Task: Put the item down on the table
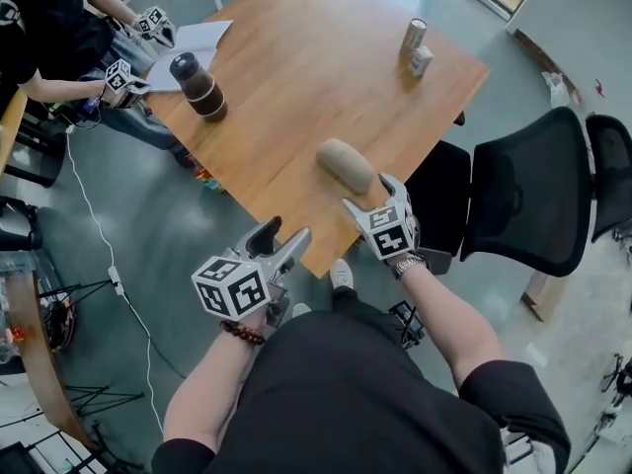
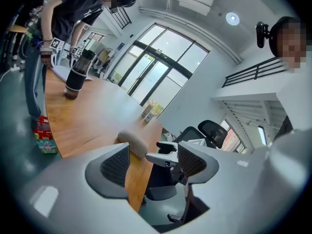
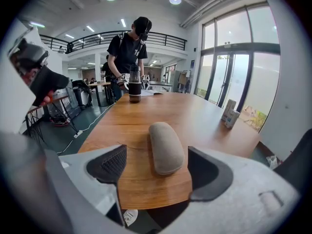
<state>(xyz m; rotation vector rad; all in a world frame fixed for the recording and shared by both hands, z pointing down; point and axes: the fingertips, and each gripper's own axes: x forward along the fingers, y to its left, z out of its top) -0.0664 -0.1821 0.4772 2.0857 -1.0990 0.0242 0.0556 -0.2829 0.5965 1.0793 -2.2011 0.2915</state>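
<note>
While the beige oblong padded item [image 1: 346, 165] lies flat on the wooden tabletop [image 1: 316, 67] near its front corner, the head view has its long axis running from far-left to near-right. Its near end points at the right hand-held gripper [image 1: 372, 194], which is just beside it with jaws spread and not on it. Left hand-held gripper [image 1: 284, 233] is off the tabletop edge, jaws spread, holding nothing. A dark bottle with a brown band [image 1: 197, 85] and two small pale boxes [image 1: 415, 45] stand well apart from the item; a black mesh office chair [image 1: 533, 191] is at right.

Left gripper view: left hand-held gripper [image 2: 153, 162] released, only tabletop [image 2: 87, 116] edge and floor in the gap. Item [image 2: 134, 141] sits beyond the left pad, by the edge. Bottle [image 2: 78, 74] upright, far back.

Right gripper view: right hand-held gripper [image 3: 156, 167] released. Item [image 3: 165, 147] rests on the tabletop [image 3: 204, 118], centred in the gap with clear wood showing on both sides and no pad touching it. Its long axis runs straight away from the camera, far end leaning slightly left. Bottle [image 3: 134, 90] and a second person [image 3: 129, 48] at the far end, boxes [image 3: 229, 112] at right.
</note>
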